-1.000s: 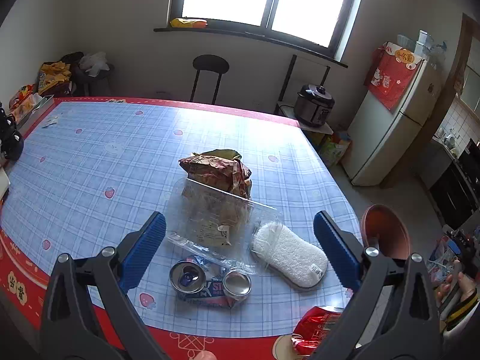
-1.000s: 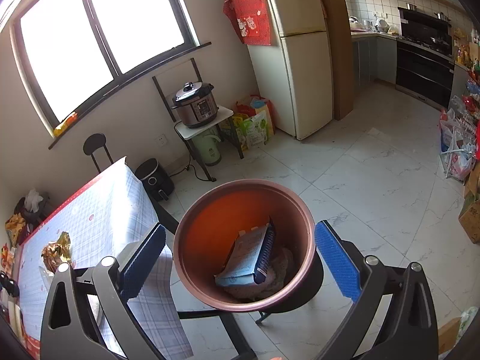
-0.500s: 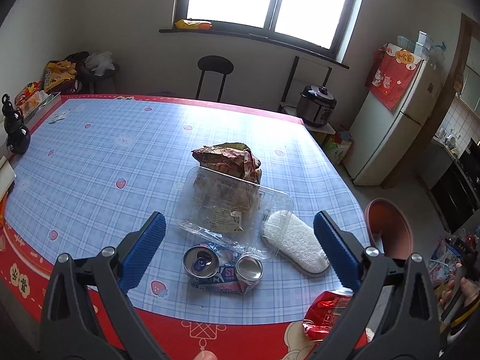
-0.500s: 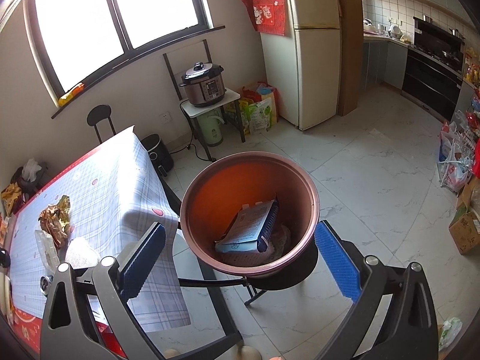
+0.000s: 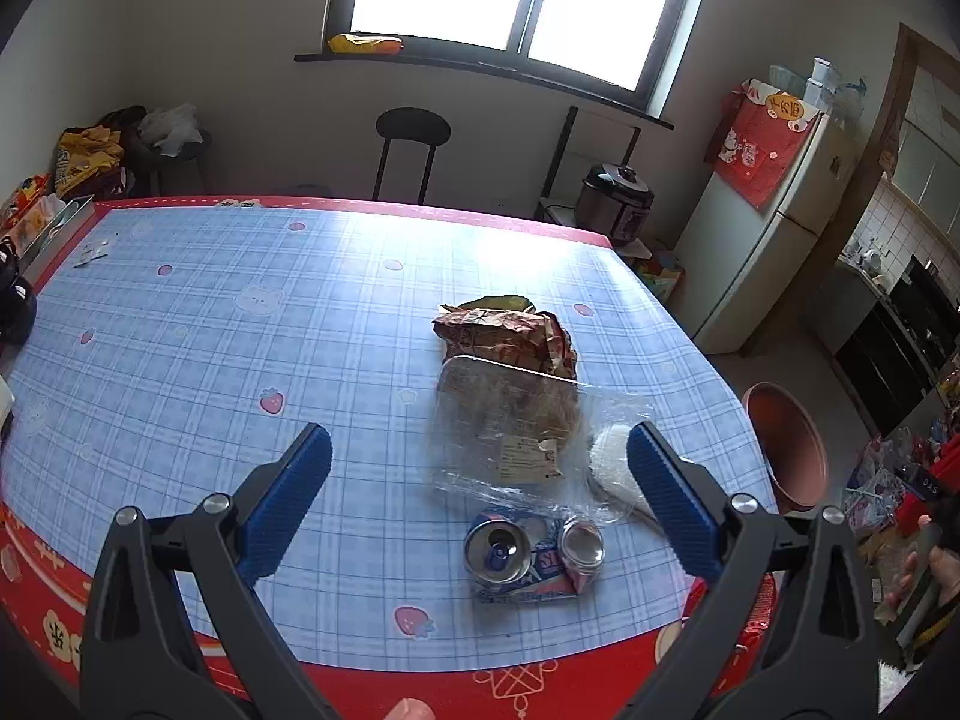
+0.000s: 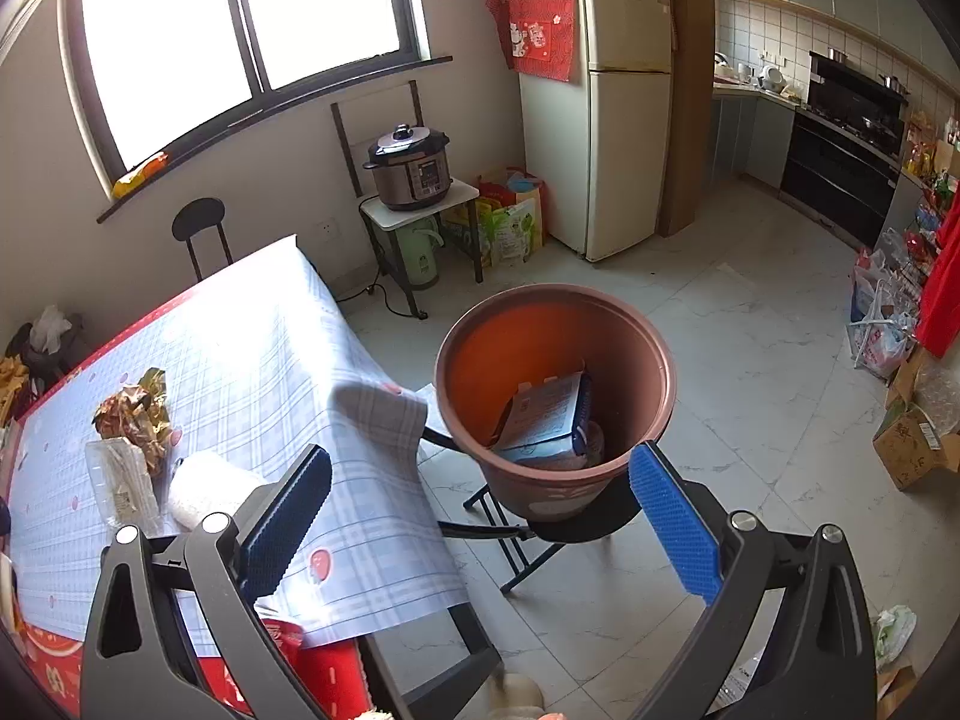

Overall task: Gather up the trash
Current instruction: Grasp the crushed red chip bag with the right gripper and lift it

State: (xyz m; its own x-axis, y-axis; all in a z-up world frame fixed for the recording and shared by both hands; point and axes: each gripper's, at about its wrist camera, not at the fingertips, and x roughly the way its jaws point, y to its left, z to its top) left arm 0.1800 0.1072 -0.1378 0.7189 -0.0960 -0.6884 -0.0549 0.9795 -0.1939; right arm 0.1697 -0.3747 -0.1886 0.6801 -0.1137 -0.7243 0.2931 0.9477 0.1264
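Note:
On the blue checked table (image 5: 240,360) lie a crumpled brown snack wrapper (image 5: 510,333), a clear plastic container (image 5: 510,429), a white pad (image 5: 612,465) and a crushed can (image 5: 531,552). My left gripper (image 5: 477,507) hangs open above the near table edge, just short of the can. My right gripper (image 6: 477,519) is open over the floor, in front of the brown bin (image 6: 555,396) on a black stool. A blue-and-white box (image 6: 549,417) lies inside the bin. The wrapper (image 6: 135,414), container (image 6: 123,483) and pad (image 6: 207,489) also show in the right wrist view.
A black stool (image 5: 413,144) stands behind the table, a rice cooker (image 6: 411,168) on a small stand and a fridge (image 6: 606,102) beyond. Bags and boxes (image 6: 912,438) line the right floor. A red packet (image 6: 294,639) sits at the table corner. A person's hand (image 5: 927,558) shows at right.
Both grippers have pulled back and risen. The trash pile has drifted right in the left view; the bin sits farther away and more of the table shows in the right view.

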